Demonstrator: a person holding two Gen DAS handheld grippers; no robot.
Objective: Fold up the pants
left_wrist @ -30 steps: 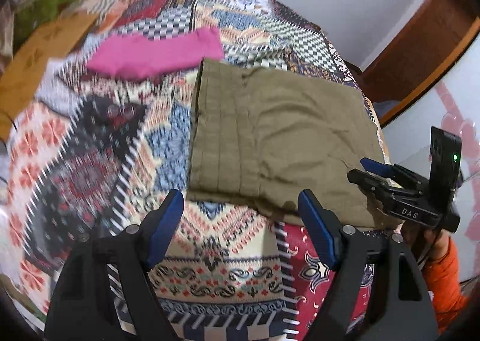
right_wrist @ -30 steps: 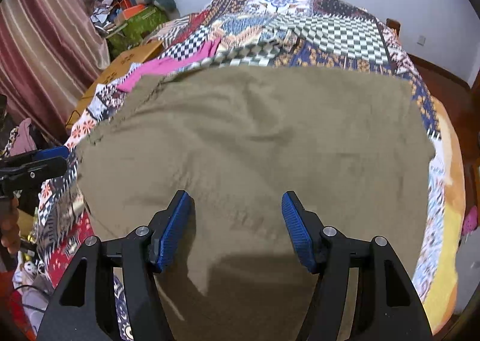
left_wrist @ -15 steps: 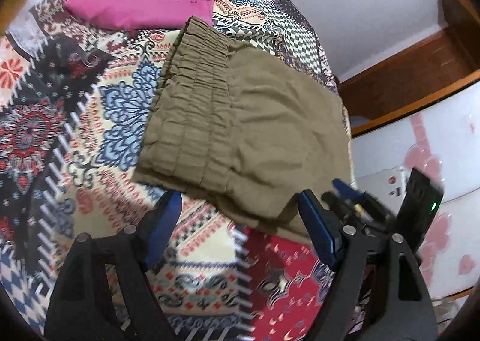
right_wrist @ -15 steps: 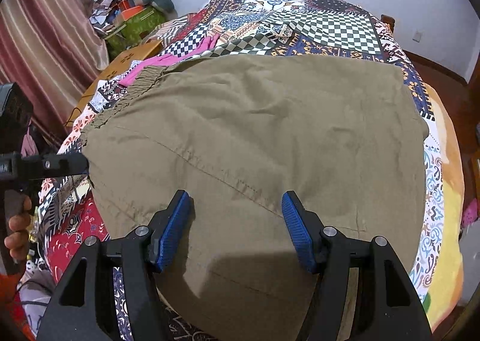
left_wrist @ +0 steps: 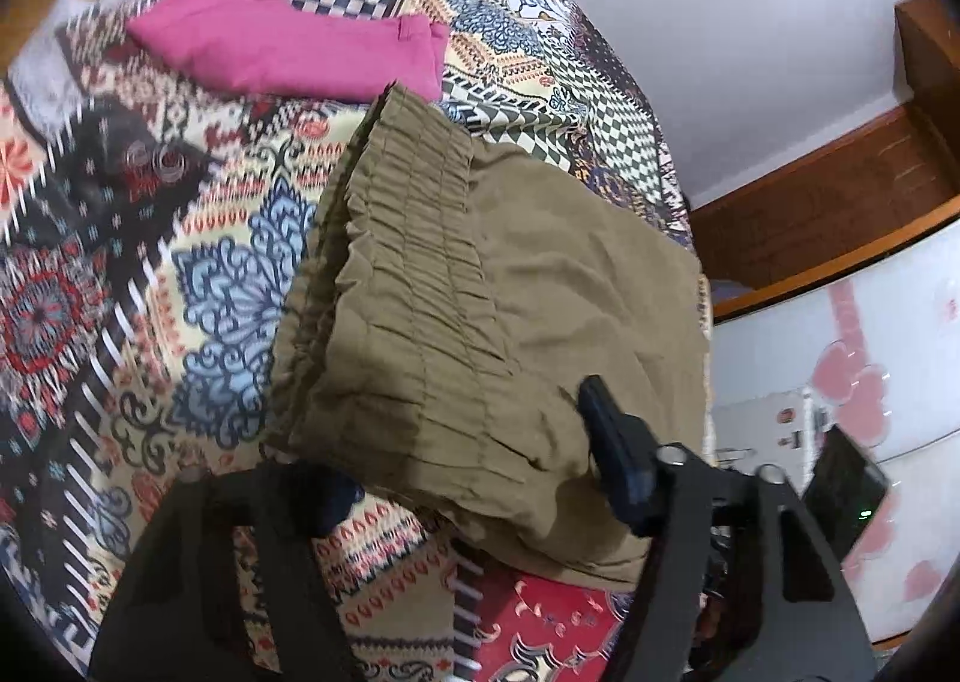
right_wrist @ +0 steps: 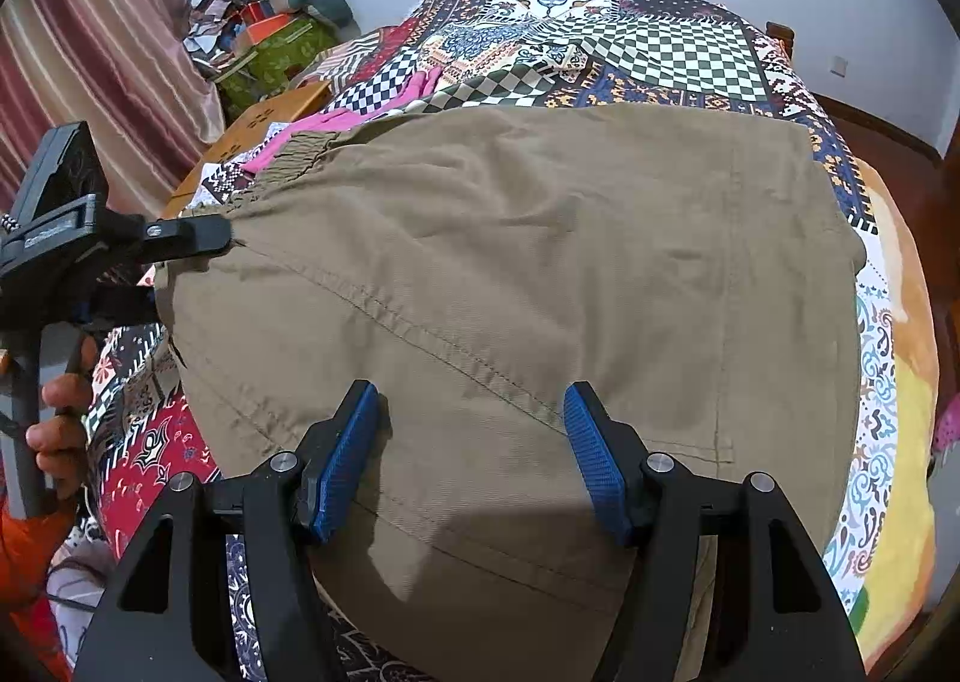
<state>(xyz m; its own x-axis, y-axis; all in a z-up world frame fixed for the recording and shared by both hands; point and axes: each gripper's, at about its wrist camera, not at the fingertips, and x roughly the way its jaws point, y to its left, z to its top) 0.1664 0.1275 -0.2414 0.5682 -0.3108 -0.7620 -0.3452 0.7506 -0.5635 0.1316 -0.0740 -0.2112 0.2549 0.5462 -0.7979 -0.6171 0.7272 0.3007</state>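
1. Olive-brown pants (left_wrist: 516,322), folded into a thick, roughly square bundle, lie on a bed covered by a patchwork bedspread (left_wrist: 150,292) of many patterns.
2. The gathered elastic waistband (left_wrist: 408,238) runs along the bundle's left side in the left wrist view, with stacked layers showing at that edge.
3. The left gripper (left_wrist: 474,478) has its jaws spread wide around the near waistband corner — one finger lies over the fabric, the other sits below the bundle's edge. That view is blurred, so whether the fingers touch the cloth is hard to tell.
4. In the right wrist view the left gripper's tip (right_wrist: 192,235) meets the pants at their left edge, beside the waistband.
5. The right gripper (right_wrist: 471,457) hovers over the near part of the pants (right_wrist: 540,274), blue pads (right_wrist: 345,460) held well apart with nothing between them — its shadow falls on the cloth below.
6. A folded pink garment (left_wrist: 288,46) rests on the bedspread just beyond the waistband end.
7. A striped curtain (right_wrist: 90,52) hangs at the far left, with a heap of clutter (right_wrist: 270,28) beside it.
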